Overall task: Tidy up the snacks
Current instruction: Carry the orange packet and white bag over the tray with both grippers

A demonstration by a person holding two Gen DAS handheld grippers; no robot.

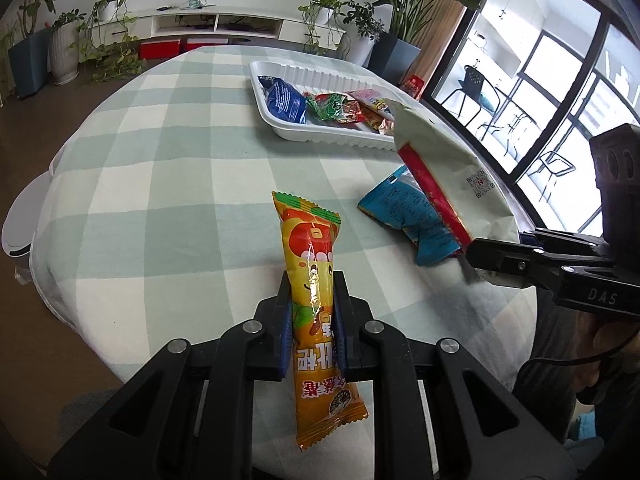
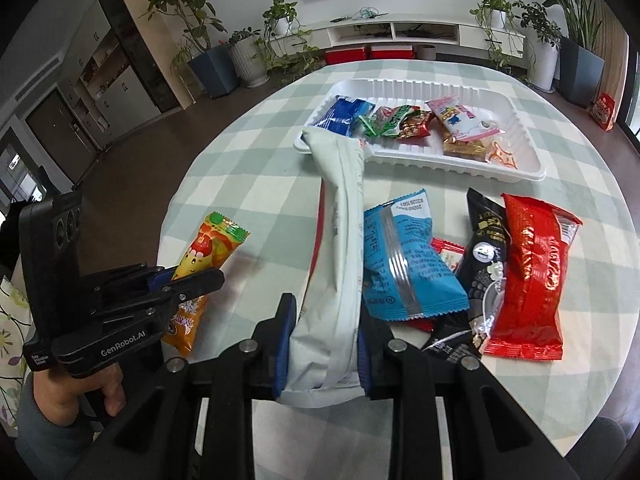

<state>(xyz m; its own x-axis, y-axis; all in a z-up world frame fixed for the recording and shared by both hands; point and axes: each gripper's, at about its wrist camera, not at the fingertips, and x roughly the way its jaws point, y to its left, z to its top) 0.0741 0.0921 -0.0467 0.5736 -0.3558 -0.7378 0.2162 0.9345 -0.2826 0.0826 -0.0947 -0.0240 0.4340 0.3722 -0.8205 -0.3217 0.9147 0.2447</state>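
Observation:
My left gripper (image 1: 313,292) is shut on a long orange snack bar packet (image 1: 310,256), held a little above the checked tablecloth; the same packet (image 2: 208,246) shows at the left of the right wrist view inside the left gripper (image 2: 196,276). My right gripper (image 2: 325,312) is shut on a large pale green-white bag (image 2: 340,232) with a red stripe, lifted and reaching toward the tray. In the left wrist view that bag (image 1: 440,168) hangs from the right gripper (image 1: 484,258). A white tray (image 2: 516,104) at the back holds several snack packets.
On the round table (image 1: 168,168) lie a light blue packet (image 2: 408,256), a black packet (image 2: 486,240), a red packet (image 2: 528,276) and a small red-white packet (image 2: 448,254). Potted plants, a low TV cabinet and large windows surround the table. A hand (image 2: 108,396) holds the left gripper.

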